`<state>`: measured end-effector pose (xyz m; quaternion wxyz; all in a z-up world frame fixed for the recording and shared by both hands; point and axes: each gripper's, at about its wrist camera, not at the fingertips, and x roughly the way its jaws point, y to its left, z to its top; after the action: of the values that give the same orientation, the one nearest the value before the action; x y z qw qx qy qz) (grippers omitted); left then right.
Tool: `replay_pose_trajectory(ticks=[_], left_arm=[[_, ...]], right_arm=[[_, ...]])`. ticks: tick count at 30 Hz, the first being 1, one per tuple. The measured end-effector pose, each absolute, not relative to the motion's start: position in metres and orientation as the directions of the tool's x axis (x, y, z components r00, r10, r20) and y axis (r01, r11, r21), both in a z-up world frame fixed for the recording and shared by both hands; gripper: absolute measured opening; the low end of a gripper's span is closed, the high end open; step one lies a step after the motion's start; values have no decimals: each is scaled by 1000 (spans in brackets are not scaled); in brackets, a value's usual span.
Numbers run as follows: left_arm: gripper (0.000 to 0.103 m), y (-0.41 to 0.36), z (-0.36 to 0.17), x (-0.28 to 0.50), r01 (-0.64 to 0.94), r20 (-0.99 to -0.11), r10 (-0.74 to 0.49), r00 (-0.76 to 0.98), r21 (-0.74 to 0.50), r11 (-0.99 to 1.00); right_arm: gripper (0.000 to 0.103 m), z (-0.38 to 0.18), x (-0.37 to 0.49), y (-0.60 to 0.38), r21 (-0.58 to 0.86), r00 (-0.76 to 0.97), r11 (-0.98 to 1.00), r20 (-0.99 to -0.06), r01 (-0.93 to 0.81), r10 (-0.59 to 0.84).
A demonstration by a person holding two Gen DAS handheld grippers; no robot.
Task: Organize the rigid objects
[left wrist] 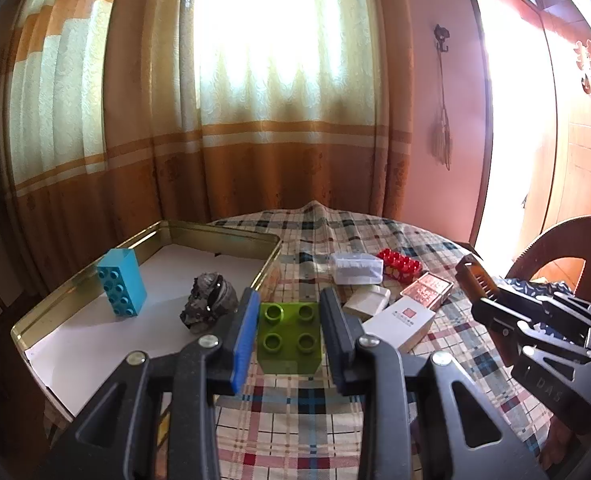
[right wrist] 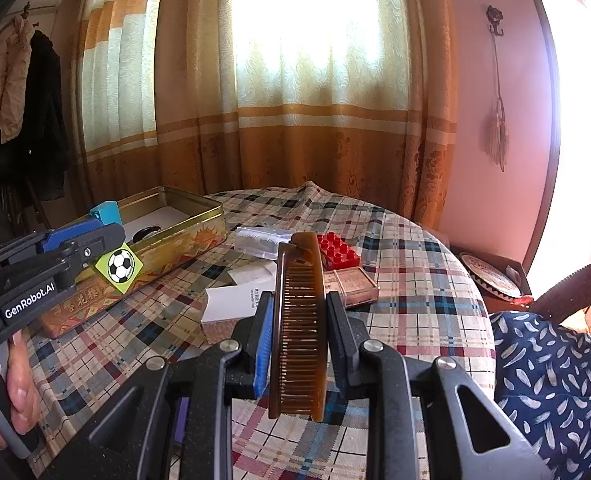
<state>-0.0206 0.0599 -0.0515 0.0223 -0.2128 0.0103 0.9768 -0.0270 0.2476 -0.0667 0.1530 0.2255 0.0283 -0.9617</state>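
Observation:
My left gripper (left wrist: 289,300) is shut on a green studded brick (left wrist: 289,334) with a football sticker (right wrist: 120,266) on its side. It holds the brick above the checked cloth, just right of the gold tin box (left wrist: 273,258). Inside the tin, a blue brick (left wrist: 121,284) stands upright and a dark rock-like lump (left wrist: 209,306) lies near it. My right gripper (right wrist: 301,300) is shut on a brown comb (right wrist: 299,320), teeth facing me, held over the cloth. A red brick (right wrist: 337,250) lies farther back.
Between the grippers lie a clear plastic box (left wrist: 357,268), a pink card case (left wrist: 427,290), a white carton (left wrist: 399,320) and a small white box (left wrist: 367,300). A person's hand (right wrist: 15,360) grips the left handle. A chair with a blue patterned cushion (right wrist: 551,380) stands at right.

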Motion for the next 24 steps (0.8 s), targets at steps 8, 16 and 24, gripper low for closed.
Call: replay_pose_trajectory(ticks=[8,16,24], left_arm=[[30,59,-50,-17,-41,-398,35,-917,9,-999],[30,57,-48,-11,-34,-365,29,-930,7,-999],[30,55,-46,-9,-30,-348,25,-937,8,-1000]], right_arm=[[27,-66,-25,248,8,-856,-951,-432,309,-283],[27,-65,-22,247,-4,-865,-950,-414,313,-283],[27,-63,-16,244,-26,-875,-947,-391,319,-284]])
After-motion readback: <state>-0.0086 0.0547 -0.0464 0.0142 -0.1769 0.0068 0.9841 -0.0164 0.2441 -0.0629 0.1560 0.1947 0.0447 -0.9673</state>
